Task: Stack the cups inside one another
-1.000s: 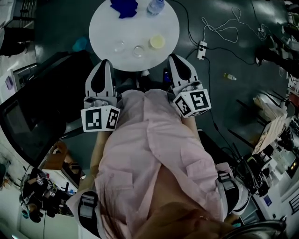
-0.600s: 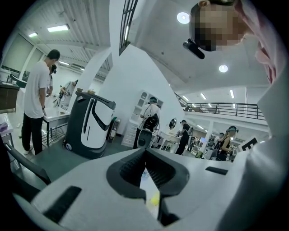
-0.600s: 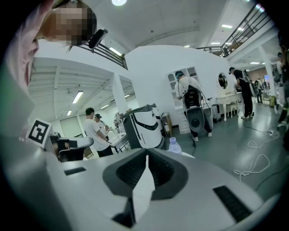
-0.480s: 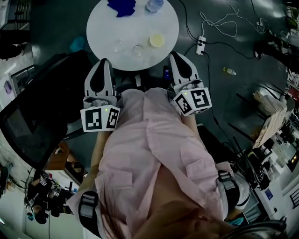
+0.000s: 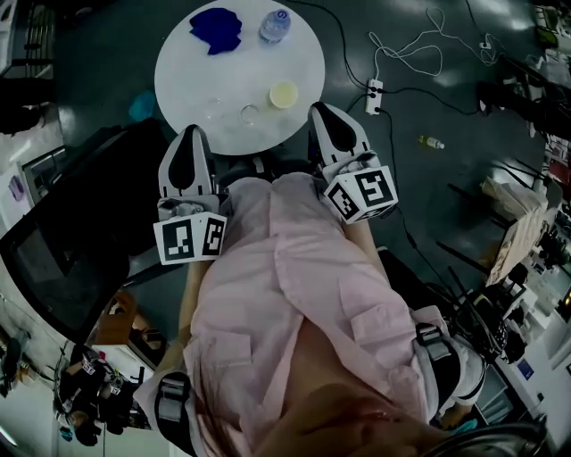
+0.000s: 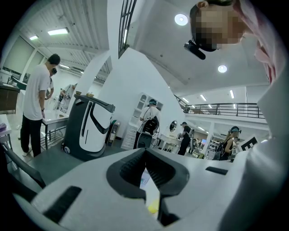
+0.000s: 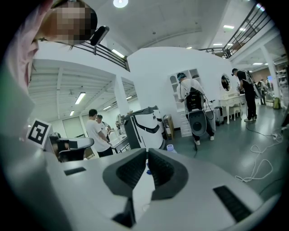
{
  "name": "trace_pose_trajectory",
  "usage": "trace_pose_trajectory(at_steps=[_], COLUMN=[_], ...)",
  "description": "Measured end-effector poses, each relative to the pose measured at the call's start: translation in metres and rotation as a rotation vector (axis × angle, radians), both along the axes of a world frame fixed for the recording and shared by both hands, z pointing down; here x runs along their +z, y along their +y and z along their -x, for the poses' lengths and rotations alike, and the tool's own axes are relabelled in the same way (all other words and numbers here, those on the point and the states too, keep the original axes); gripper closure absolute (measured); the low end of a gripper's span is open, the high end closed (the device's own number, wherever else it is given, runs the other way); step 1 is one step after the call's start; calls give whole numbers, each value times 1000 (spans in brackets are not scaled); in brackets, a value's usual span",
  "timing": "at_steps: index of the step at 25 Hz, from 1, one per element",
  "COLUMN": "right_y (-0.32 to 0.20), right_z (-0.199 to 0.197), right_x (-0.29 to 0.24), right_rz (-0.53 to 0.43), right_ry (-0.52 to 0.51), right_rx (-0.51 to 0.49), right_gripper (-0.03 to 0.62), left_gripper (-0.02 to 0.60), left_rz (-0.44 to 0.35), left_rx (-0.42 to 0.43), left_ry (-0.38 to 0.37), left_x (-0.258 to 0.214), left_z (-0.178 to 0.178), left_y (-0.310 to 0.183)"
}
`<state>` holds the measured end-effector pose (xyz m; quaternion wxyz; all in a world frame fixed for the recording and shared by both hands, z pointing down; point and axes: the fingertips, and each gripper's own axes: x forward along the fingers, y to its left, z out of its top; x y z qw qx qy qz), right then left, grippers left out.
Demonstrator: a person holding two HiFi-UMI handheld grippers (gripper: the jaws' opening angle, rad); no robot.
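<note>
On the round white table [image 5: 178, 71] stand a yellow cup [image 5: 284, 94] and two clear cups [image 5: 249, 113] [image 5: 212, 110], all apart near the table's near edge. My left gripper [image 5: 190, 132] hovers just short of that edge, jaws shut and empty. My right gripper [image 5: 319, 109] sits at the table's right rim, also shut with nothing in it. In the left gripper view the left gripper [image 6: 145, 151] shows its tips touching, and a bit of the yellow cup [image 6: 153, 206] peeks below them. In the right gripper view the right gripper [image 7: 147, 151] has its pads together.
A blue cloth [image 5: 217, 29] and a water bottle [image 5: 275, 26] lie at the table's far side. A power strip [image 5: 374, 89] with cables is on the floor to the right. Dark furniture [image 5: 62, 223] stands left. People and a white-and-black machine [image 6: 88, 128] are farther off.
The head view has shifted, so the table sits more to the left in the picture. Both grippers stay at the table's near edge, still shut.
</note>
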<state>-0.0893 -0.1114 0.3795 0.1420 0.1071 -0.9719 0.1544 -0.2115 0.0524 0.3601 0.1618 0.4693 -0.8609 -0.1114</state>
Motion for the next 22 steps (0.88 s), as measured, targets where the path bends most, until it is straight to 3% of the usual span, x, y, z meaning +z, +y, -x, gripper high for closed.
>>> trace_pose_trajectory(at_steps=[9,14,22], right_y=[-25,-40,-32], right_z=[10,-26,-56], right_x=[18,-1,-28], right_rz=[-1,-25,-22], right_ry=[-7,-6,-1], right_rx=[75,126,107], right_gripper=[560,560,560], left_gripper=[566,566,566], left_rz=[-13,-49,-50], left_rx=[90,157,171], left_ry=[-11,-10,-44], left_x=[6,-9,-40], left_z=[20,-9,-40], left_y=[-43,-71,-62])
